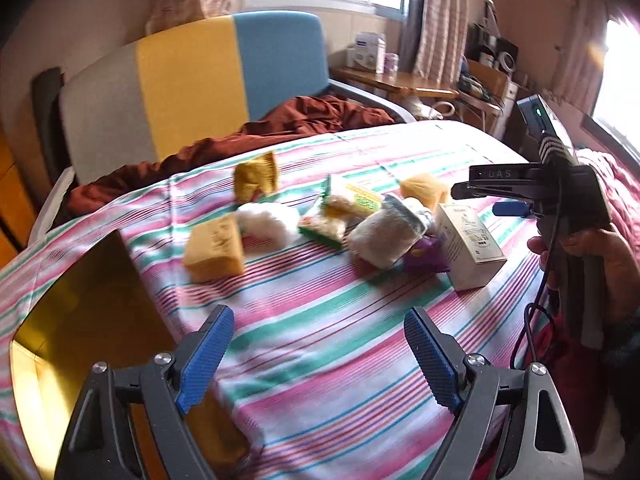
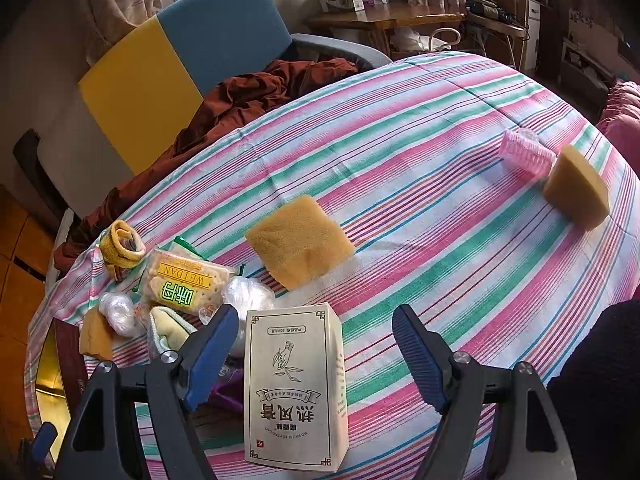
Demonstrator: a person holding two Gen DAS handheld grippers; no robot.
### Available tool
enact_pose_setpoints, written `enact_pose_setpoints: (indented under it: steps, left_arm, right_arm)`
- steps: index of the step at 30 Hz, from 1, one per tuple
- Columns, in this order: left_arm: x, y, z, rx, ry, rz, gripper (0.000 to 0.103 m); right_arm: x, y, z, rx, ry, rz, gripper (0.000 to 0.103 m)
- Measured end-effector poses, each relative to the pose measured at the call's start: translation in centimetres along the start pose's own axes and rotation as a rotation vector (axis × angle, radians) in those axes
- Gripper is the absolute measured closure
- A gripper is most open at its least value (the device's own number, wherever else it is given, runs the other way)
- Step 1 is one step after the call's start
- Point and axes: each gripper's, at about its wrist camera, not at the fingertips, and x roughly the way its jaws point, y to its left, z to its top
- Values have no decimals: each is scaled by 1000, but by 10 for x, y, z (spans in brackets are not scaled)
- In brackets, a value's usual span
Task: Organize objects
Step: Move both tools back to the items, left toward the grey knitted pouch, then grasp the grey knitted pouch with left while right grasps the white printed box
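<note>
Jaws gaping and holding nothing, the right gripper (image 2: 314, 354) is hovering over a pale carton (image 2: 294, 390) lying on the striped bedspread (image 2: 440, 208), its long axis running straight out along the fingers. The left gripper (image 1: 320, 354), equally open and empty, is pointing from farther back, leaving the right hand nearer.

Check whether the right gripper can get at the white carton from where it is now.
Probably yes. The white carton lies between the right gripper's open fingers, neither touching it. Nothing sits on top; the clutter stays to its left, outside the gap.
</note>
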Motion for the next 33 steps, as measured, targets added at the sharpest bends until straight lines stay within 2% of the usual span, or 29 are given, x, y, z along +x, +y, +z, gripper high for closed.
enact_pose_setpoints:
  steps: [11, 17, 22, 24, 25, 27, 30, 33]
  left_arm:
    - [73, -41, 45, 183, 25, -77, 19]
    - [109, -53, 55, 234, 69, -111, 19]
    - [137, -53, 62, 215, 102, -144, 19]
    - [146, -48, 64, 178, 116, -178, 21]
    - [149, -45, 65, 151, 126, -205, 32]
    - [150, -39, 65, 97, 149, -253, 41]
    - [141, -39, 60, 99, 147, -270, 46]
    - [124, -38, 44, 79, 150, -262, 46]
  right_arm:
    - [2, -13, 3, 57, 15, 38, 22]
    - [6, -13, 2, 66, 28, 55, 22]
    - [9, -14, 2, 73, 37, 56, 22]
    - [10, -14, 3, 75, 40, 56, 22]
    - [10, -14, 3, 74, 42, 55, 22]
    - [12, -12, 3, 68, 50, 56, 22]
    - [14, -8, 2, 52, 59, 61, 22]
    - [14, -8, 2, 49, 63, 56, 22]
